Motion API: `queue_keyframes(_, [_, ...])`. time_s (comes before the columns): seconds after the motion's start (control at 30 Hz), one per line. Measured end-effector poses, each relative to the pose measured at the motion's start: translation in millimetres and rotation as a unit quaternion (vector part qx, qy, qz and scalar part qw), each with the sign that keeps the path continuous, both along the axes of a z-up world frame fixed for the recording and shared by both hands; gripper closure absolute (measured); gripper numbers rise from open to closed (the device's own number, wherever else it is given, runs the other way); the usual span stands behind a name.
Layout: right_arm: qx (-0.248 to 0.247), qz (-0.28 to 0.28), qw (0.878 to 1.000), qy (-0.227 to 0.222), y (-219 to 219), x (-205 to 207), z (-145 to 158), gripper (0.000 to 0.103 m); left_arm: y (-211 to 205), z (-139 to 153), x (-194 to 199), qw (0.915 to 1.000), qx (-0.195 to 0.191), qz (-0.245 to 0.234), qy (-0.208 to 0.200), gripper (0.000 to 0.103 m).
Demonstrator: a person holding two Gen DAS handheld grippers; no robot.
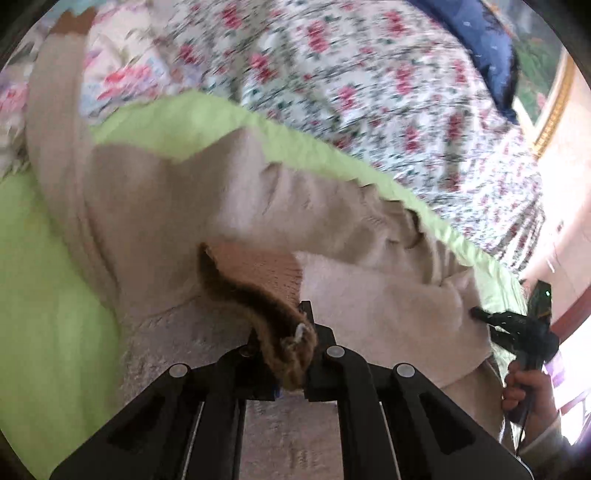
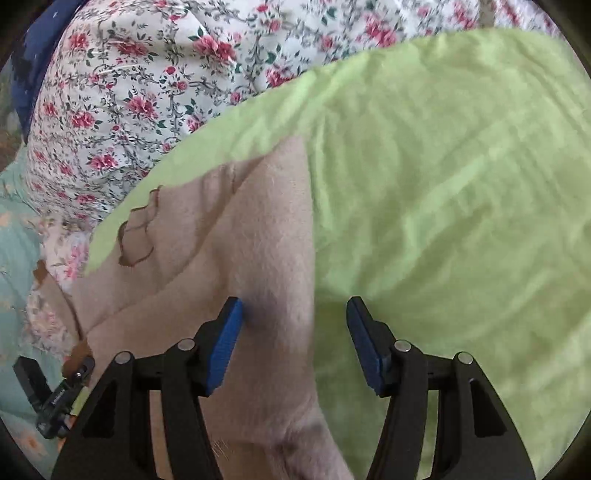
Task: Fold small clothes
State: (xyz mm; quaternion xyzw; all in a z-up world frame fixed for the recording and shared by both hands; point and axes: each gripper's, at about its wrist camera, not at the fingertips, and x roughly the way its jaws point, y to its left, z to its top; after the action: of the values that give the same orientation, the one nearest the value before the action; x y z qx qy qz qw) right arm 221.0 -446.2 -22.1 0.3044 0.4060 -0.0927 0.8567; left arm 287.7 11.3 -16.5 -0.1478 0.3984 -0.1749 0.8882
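Note:
A beige knitted sweater (image 1: 184, 206) with brown trim lies spread on a light green sheet (image 1: 44, 295). My left gripper (image 1: 286, 332) is shut on a brown-edged part of the sweater (image 1: 258, 295), lifted and folded over the body. One sleeve runs up to a brown cuff (image 1: 70, 22). In the right wrist view, my right gripper (image 2: 295, 317) stands open low over the sweater (image 2: 221, 240). Its left blue pad (image 2: 225, 347) touches the knit, and the right pad is over the green sheet (image 2: 443, 184). The sweater's side edge runs between them. The left gripper (image 2: 79, 369) shows at the lower left.
A floral bedspread (image 2: 129, 92) lies beyond the green sheet, with a navy cloth (image 1: 476, 37) at its far side. A gold picture frame (image 1: 554, 107) stands by the wall. A hand (image 1: 524, 387) holds the right gripper (image 1: 491, 319) at the sweater's edge.

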Motion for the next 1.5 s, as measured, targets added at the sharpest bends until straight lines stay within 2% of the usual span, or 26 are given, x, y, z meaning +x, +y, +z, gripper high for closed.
queue_keyframes(0.03, [0.001,0.0,1.0,-0.01,-2,-1,6,0.094,-4,7,-2,0.9998,-0.003,-0.007,-0.016,0.097])
queue_keyframes(0.13, [-0.041,-0.021,0.997,-0.069,-1,-18,43,0.095,-13,24,-11,0.9972,-0.009,-0.027,-0.07,0.097])
queue_keyframes(0.17, [-0.057,-0.027,0.995,-0.073,0,-21,47,0.095,-16,24,-9,0.997,-0.006,-0.029,-0.071,0.097])
queue_keyframes(0.3, [-0.091,-0.025,0.996,-0.007,0,-14,29,0.095,-19,-2,6,0.9993,0.017,-0.032,-0.01,0.096])
queue_keyframes(0.37, [-0.106,-0.044,0.993,0.03,0,-12,22,0.093,-18,-10,6,0.9992,0.026,-0.032,0.005,0.093])
queue_keyframes(0.43, [-0.14,-0.072,0.987,0.035,10,-19,35,0.088,-17,-8,3,0.999,0.033,-0.029,0.001,0.091])
queue_keyframes(0.5, [-0.162,-0.065,0.985,0.009,31,-24,51,0.088,-18,-8,2,0.9989,0.037,-0.03,0.002,0.091])
queue_keyframes(0.57, [-0.144,-0.006,0.989,-0.017,52,-19,55,0.081,-17,-11,1,0.9985,0.045,-0.029,0.01,0.091])
queue_keyframes(0.6, [-0.114,0.033,0.993,-0.008,59,-12,47,0.069,-15,-11,0,0.9985,0.045,-0.029,0.012,0.091])
queue_keyframes(0.63, [-0.096,0.042,0.994,0.012,60,-8,36,0.064,-11,-10,-3,0.9986,0.043,-0.027,0.012,0.09])
queue_keyframes(0.67, [-0.097,0.036,0.994,0.037,58,-6,26,0.06,-7,-10,-5,0.9987,0.042,-0.025,0.012,0.087])
queue_keyframes(0.7, [-0.105,0.022,0.993,0.055,53,-8,20,0.062,2,-8,-11,0.9987,0.046,-0.018,0.011,0.086])
queue_keyframes(0.73, [-0.095,0.007,0.994,0.047,45,-16,18,0.065,7,-5,-14,0.9986,0.05,-0.012,0.009,0.086])
queue_keyframes(0.8, [-0.072,-0.026,0.997,0.029,38,-34,26,0.063,30,-3,-21,0.9984,0.055,0.009,0.012,0.086])
queue_keyframes(0.87, [-0.074,-0.026,0.997,0.02,47,-43,35,0.061,56,3,-23,0.9981,0.047,0.036,0.017,0.083])
queue_keyframes(0.9, [-0.069,-0.017,0.997,0.008,56,-49,40,0.056,66,7,-23,0.9977,0.046,0.047,0.015,0.081])
queue_keyframes(0.93, [-0.061,-0.002,0.998,-0.004,65,-53,44,0.049,77,12,-21,0.9967,0.052,0.061,0.011,0.073])
queue_keyframes(0.97, [-0.056,0.013,0.998,-0.01,73,-57,46,0.046,87,18,-18,0.9952,0.06,0.076,0.005,0.06])
queue_keyframes(1.0, [-0.051,0.028,0.998,-0.013,82,-61,47,0.044,94,23,-14,0.994,0.068,0.086,0.0,0.052])
queue_keyframes(1.03, [-0.047,0.047,0.998,-0.017,98,-59,46,0.044,102,29,-8,0.9921,0.078,0.098,-0.005,0.038])
queue_keyframes(1.07, [-0.042,0.06,0.997,-0.017,108,-59,43,0.044,112,38,1,0.9882,0.096,0.118,-0.013,0.028])
queue_keyframes(1.1, [-0.036,0.072,0.997,-0.017,118,-62,41,0.044,118,44,9,0.985,0.11,0.132,-0.018,0.024])
queue_keyframes(1.17, [-0.021,0.093,0.995,-0.019,136,-64,35,0.044,136,55,34,0.9763,0.138,0.165,-0.025,0.022])
queue_keyframes(1.3, [-0.014,0.121,0.992,-0.007,163,-72,24,0.044,160,67,88,0.9645,0.168,0.202,-0.021,0.02])
queue_keyframes(1.4, [-0.001,0.127,0.992,0.002,170,-69,17,0.044,170,64,132,0.9511,0.206,0.23,-0.007,0.019])
queue_keyframes(1.5, [0.004,0.135,0.991,0.01,174,-66,14,0.044,176,55,170,0.9408,0.225,0.253,0.014,0.019])
